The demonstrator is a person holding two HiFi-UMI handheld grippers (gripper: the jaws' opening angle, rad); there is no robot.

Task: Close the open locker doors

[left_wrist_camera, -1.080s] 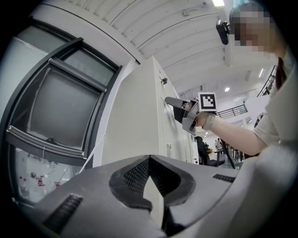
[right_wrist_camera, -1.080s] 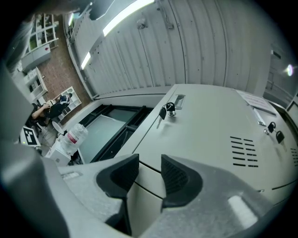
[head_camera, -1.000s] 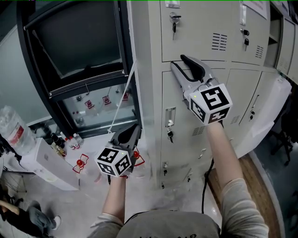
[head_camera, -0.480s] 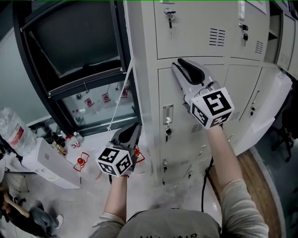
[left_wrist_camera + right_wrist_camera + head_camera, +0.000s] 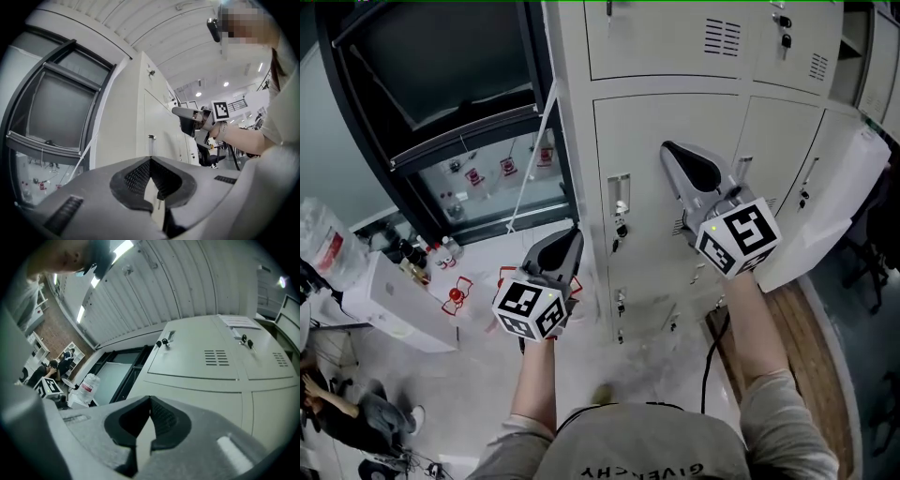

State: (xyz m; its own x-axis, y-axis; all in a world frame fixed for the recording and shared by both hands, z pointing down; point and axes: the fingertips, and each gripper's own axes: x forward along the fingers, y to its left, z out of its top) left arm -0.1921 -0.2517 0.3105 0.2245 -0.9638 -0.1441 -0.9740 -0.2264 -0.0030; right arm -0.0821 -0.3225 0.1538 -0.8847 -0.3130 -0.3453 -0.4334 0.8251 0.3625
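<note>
Two grippers in frame, both empty.

Pose: your right gripper (image 5: 673, 152) is raised at 1 o'clock in the head view. The forearm is stretched forward and the jaws point up along the front of a middle-row locker door (image 5: 666, 117). Its jaws are pressed together tip to tip with nothing between them. Whether the tips touch that door cannot be told. Your left gripper (image 5: 565, 236) hangs lower, toward 7 o'clock, beside the corner of the locker bank (image 5: 577, 141) and apart from it. Its jaws are also pressed together and hold nothing.

Task item: the open locker door (image 5: 839, 202) stands swung out at 3 o'clock, past your right gripper and well apart from it. The doors directly ahead sit flush, with keys (image 5: 621, 228) hanging in the locks.

Room: a dark-framed window (image 5: 441, 84) is at 10 o'clock. A clear water bottle (image 5: 323, 239) and a white box (image 5: 394, 309) lie at 9 o'clock. The pale speckled floor (image 5: 609, 370) is at 6 o'clock and a wooden floor strip (image 5: 787, 323) at 4 o'clock. A black cable (image 5: 710, 361) runs beside your right forearm.
</note>
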